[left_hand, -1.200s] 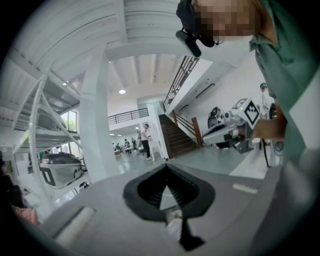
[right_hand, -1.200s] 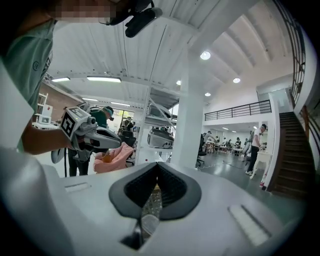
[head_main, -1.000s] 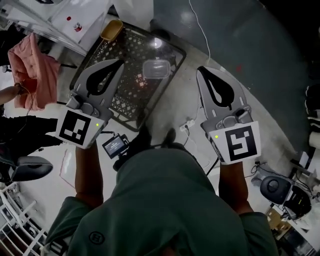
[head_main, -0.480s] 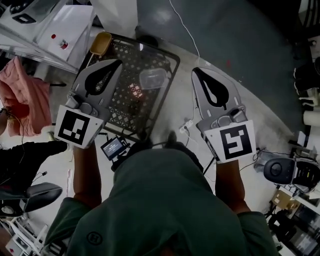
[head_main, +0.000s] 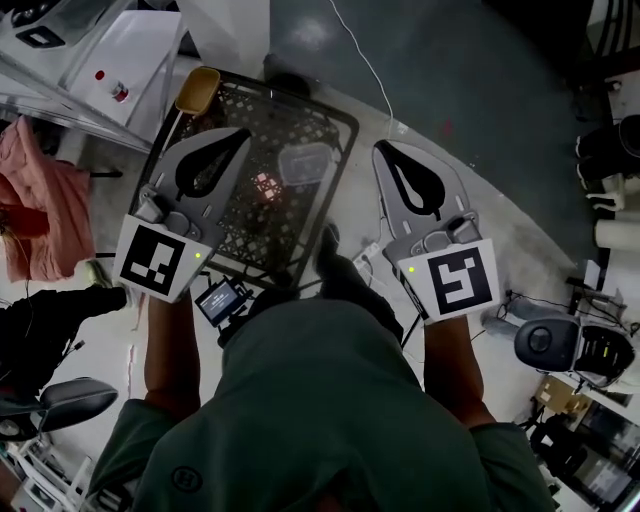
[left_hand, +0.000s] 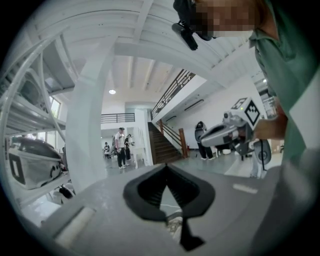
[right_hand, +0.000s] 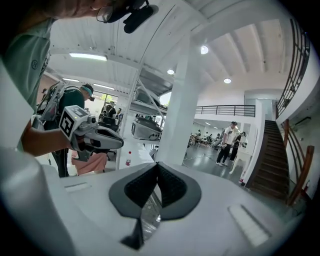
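Observation:
I see both grippers held out in front of a person in a green shirt, above the floor. In the head view my left gripper (head_main: 242, 133) hangs over a black wire basket (head_main: 335, 112) and its jaws meet at the tips with nothing between them. My right gripper (head_main: 381, 148) is just right of the basket, also shut and empty. The left gripper view shows its jaws (left_hand: 166, 165) closed and pointing level into a hall, with the right gripper (left_hand: 234, 131) beside. In the right gripper view the jaws (right_hand: 157, 164) are closed too, and the left gripper (right_hand: 95, 135) shows at left.
The basket holds a clear plastic tub (head_main: 305, 160), a tan bowl (head_main: 198, 88) and a small red-and-white item (head_main: 265, 184). A white cable (head_main: 362, 62) and a power strip (head_main: 369, 255) lie on the floor. A white table (head_main: 100, 50) and pink cloth (head_main: 30, 195) are left. A pillar (right_hand: 177, 115), stairs (left_hand: 162, 145) and people stand ahead.
Both grippers stay shut and side by side. The person has turned and shifted, so the basket sits slightly lower and further right under the left gripper, and the hall swings sideways in both gripper views.

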